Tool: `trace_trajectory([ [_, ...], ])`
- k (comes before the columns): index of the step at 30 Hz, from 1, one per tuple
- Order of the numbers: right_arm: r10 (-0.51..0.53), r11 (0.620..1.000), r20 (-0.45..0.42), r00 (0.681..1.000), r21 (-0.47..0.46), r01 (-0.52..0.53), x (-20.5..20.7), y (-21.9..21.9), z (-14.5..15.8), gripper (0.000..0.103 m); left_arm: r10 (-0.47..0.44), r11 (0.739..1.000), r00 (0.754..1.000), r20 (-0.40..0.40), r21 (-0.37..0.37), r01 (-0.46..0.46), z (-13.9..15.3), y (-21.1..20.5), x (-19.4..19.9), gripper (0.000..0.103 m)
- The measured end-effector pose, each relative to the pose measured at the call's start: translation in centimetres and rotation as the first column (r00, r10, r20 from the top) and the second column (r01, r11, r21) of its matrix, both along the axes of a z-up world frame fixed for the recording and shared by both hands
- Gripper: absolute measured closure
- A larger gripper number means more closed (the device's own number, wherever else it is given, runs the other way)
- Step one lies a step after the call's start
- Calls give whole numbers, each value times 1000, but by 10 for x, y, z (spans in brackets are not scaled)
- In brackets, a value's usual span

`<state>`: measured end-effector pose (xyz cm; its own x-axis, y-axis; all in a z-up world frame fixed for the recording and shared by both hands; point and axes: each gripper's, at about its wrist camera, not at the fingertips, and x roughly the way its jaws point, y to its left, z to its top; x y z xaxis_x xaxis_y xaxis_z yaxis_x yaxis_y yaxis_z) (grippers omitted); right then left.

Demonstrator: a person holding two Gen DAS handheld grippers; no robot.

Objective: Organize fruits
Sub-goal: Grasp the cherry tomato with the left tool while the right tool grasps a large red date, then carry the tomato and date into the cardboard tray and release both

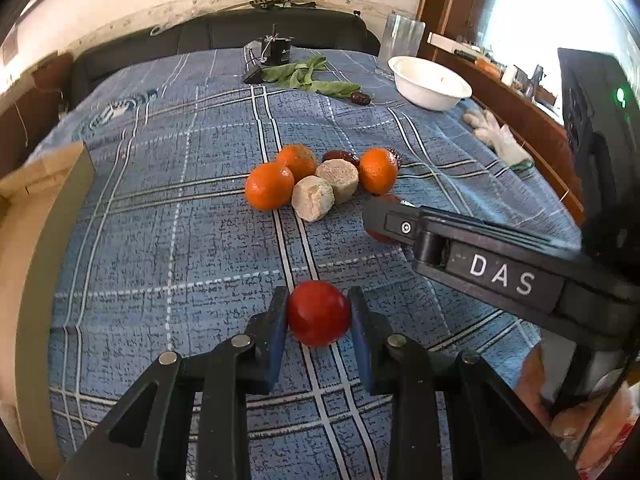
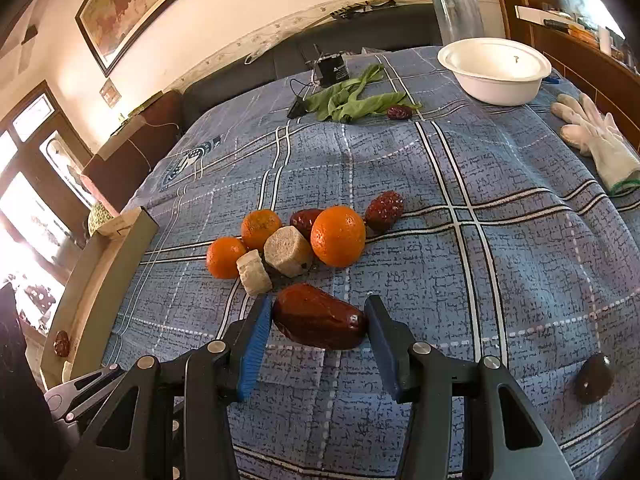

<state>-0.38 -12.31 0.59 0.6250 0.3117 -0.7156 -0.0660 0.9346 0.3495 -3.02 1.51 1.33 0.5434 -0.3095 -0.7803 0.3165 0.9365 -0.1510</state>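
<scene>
My left gripper (image 1: 319, 312) is shut on a small red tomato-like fruit (image 1: 319, 313), held above the blue checked cloth. My right gripper (image 2: 318, 322) is shut on a dark red date (image 2: 319, 317), just in front of the fruit pile. The pile holds three oranges (image 2: 338, 235), two beige root chunks (image 2: 287, 251) and more dates (image 2: 384, 211); it also shows in the left wrist view (image 1: 269, 185). The right gripper's body (image 1: 480, 264) crosses the left wrist view at right, beside the pile.
A white bowl (image 2: 496, 72) stands at the far right, with a clear glass (image 2: 456, 12) behind it. Green leaves (image 2: 352, 100), a lone date (image 2: 399, 112) and a black device (image 2: 332, 70) lie at the back. White gloves (image 2: 592, 136) lie right. A wooden tray (image 2: 116, 248) sits left.
</scene>
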Motion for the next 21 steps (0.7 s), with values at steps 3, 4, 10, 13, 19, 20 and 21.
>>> trace_trajectory([
  [3, -1, 1000, 4, 1000, -7, 1, -1, 1, 1, 51, 33, 999, 999, -12, -43, -33, 5, 15, -4, 75],
  [4, -1, 1000, 7, 1000, -9, 1, -2, 1, 1, 51, 43, 997, 999, -14, -58, -44, 8, 22, -6, 75],
  [10, 1, 999, 29, 1000, -50, 0, -7, 8, 6, 51, 143, 982, 990, 11, -129, -140, 39, 92, -29, 75],
  [13, 38, 999, 25, 999, 12, -38, -14, 14, 15, 51, 239, 964, 971, 30, -131, -233, 52, 141, -37, 75],
  [19, 184, 982, 79, 980, 16, -186, -29, 72, 51, 51, 426, 904, 905, 25, -59, -424, 53, 231, -32, 74],
  [20, 223, 975, 88, 971, 2, -224, -31, 90, 58, 51, 444, 895, 896, 24, -47, -443, 51, 242, -29, 74],
  [21, 250, 968, 92, 964, -7, -251, -32, 104, 62, 50, 467, 884, 884, 26, -26, -466, 50, 252, -26, 74],
])
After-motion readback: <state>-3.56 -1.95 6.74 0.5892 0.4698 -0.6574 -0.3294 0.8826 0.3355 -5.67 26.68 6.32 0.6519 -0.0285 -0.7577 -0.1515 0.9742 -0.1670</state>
